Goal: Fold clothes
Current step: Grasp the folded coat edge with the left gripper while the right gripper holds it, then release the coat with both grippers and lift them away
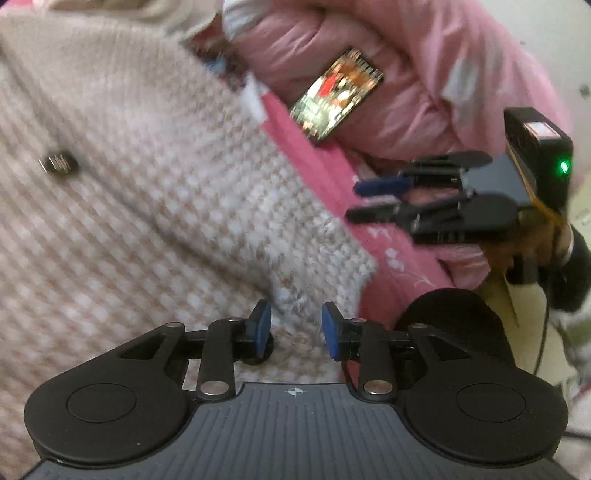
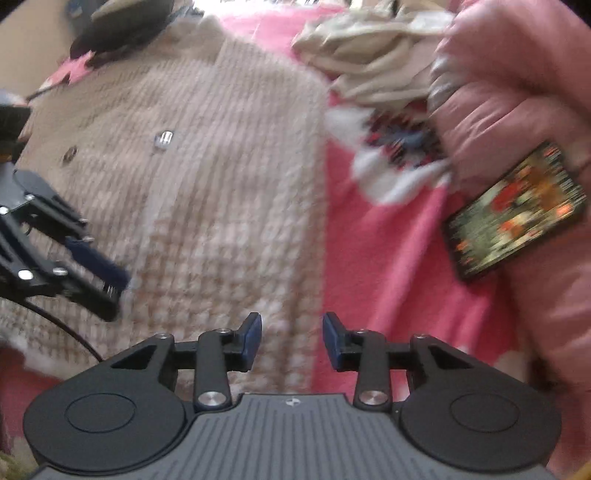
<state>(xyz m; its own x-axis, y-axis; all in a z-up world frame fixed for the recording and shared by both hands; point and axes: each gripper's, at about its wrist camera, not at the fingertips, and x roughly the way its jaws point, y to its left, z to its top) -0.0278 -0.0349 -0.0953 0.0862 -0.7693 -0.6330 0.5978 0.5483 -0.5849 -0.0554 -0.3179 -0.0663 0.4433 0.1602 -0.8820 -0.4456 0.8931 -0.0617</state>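
Observation:
A beige and white knitted cardigan point(image 1: 147, 184) with dark metal buttons point(image 1: 59, 162) lies spread flat on a pink sheet point(image 1: 306, 155). My left gripper point(image 1: 295, 325) hovers over the cardigan's lower hem, jaws apart with nothing between the blue pads. My right gripper point(image 1: 354, 201) is off to the right over the cardigan's edge, also open and empty. In the right wrist view the cardigan point(image 2: 221, 184) fills the middle, my right gripper point(image 2: 291, 336) is open above it, and the left gripper point(image 2: 118, 291) comes in from the left edge.
A phone with a lit screen point(image 1: 336, 94) point(image 2: 517, 210) rests against a puffy pink quilt point(image 1: 406, 74) to the right. A crumpled beige garment point(image 2: 376, 55) and a patterned cloth point(image 2: 399, 147) lie beyond the cardigan. A dark item point(image 2: 125, 26) sits far left.

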